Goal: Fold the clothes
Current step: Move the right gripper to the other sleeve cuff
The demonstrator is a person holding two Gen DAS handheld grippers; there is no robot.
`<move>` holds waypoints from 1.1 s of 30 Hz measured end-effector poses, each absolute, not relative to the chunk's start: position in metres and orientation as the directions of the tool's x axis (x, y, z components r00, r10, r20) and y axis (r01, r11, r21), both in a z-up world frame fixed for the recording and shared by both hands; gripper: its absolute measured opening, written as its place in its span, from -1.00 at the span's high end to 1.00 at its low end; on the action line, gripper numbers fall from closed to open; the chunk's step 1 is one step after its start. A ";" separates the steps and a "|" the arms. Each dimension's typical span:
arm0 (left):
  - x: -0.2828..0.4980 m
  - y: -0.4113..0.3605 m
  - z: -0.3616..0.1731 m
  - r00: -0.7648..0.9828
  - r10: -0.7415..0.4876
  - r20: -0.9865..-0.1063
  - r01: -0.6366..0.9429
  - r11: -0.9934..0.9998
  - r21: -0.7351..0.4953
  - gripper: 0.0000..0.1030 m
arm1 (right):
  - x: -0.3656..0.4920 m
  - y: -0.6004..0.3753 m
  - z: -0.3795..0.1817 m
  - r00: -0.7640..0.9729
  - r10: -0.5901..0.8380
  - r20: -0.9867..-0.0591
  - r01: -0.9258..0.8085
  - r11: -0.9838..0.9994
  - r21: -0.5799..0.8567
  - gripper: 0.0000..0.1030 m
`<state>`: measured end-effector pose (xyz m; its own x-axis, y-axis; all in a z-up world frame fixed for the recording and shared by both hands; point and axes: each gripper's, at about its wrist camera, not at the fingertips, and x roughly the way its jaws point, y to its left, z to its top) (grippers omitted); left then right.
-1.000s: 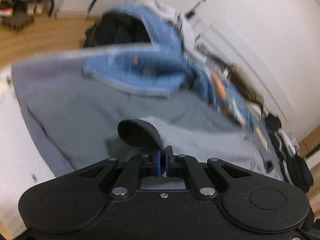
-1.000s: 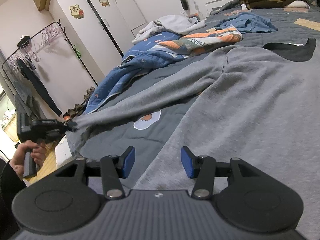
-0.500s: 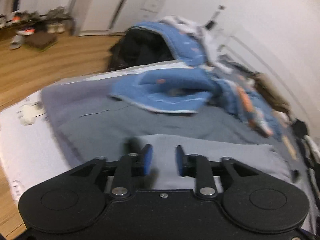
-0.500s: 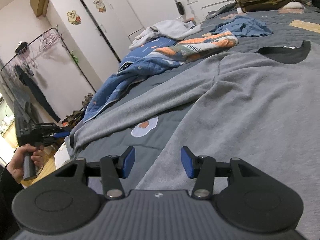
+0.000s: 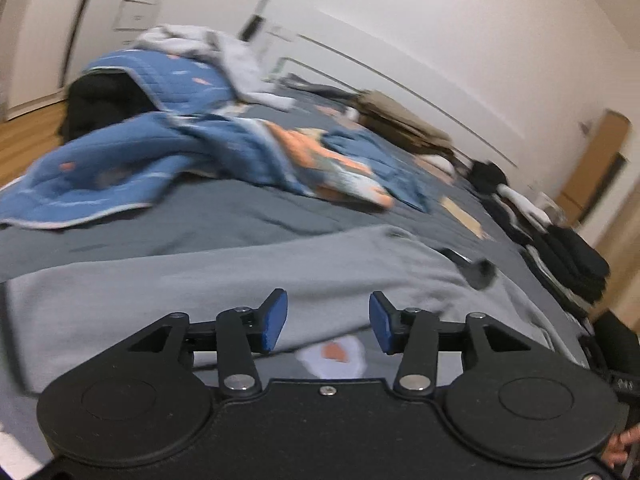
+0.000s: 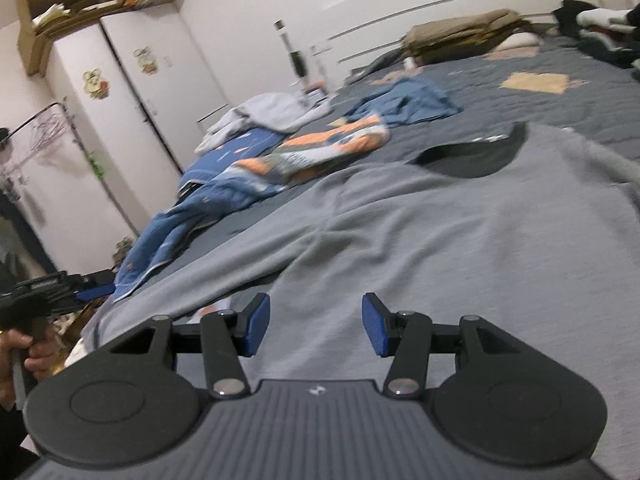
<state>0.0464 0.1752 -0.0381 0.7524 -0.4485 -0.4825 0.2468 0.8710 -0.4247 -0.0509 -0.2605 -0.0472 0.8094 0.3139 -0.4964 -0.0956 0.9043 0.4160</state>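
Sleeve (image 5: 224, 276) released; left hand-held gripper (image 5: 323, 322) jaws just opened, empty; right hand-held gripper (image 6: 316, 330) wide, empty.

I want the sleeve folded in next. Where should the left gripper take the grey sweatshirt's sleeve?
Probably at the cuff end of the sleeve, coming from the bed's edge. It lies flat and stretched out to that edge, so the thin end is free to pinch. The left gripper is open, nothing between its jaws.
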 end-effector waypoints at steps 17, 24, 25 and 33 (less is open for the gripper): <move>0.039 -0.002 -0.042 0.566 -0.660 -0.494 0.566 0.747 -0.350 -0.04 | -0.102 -0.372 -0.045 0.856 0.039 -0.516 0.129 0.950 0.284 0.03; 0.027 -0.067 -0.044 0.449 -0.753 -0.482 0.676 0.638 -0.368 -0.04 | -0.159 -0.448 -0.045 0.844 -0.161 -0.512 0.320 0.917 0.239 0.03; 0.024 -0.077 -0.044 0.430 -0.764 -0.480 0.693 0.621 -0.367 -0.04 | -0.167 -0.459 -0.047 0.838 -0.188 -0.513 0.349 0.907 0.237 0.03; -0.010 -0.170 -0.056 0.272 -0.833 -0.482 0.800 0.474 -0.367 -0.04 | -0.221 -0.510 -0.052 0.775 -0.361 -0.519 0.504 0.849 0.162 0.02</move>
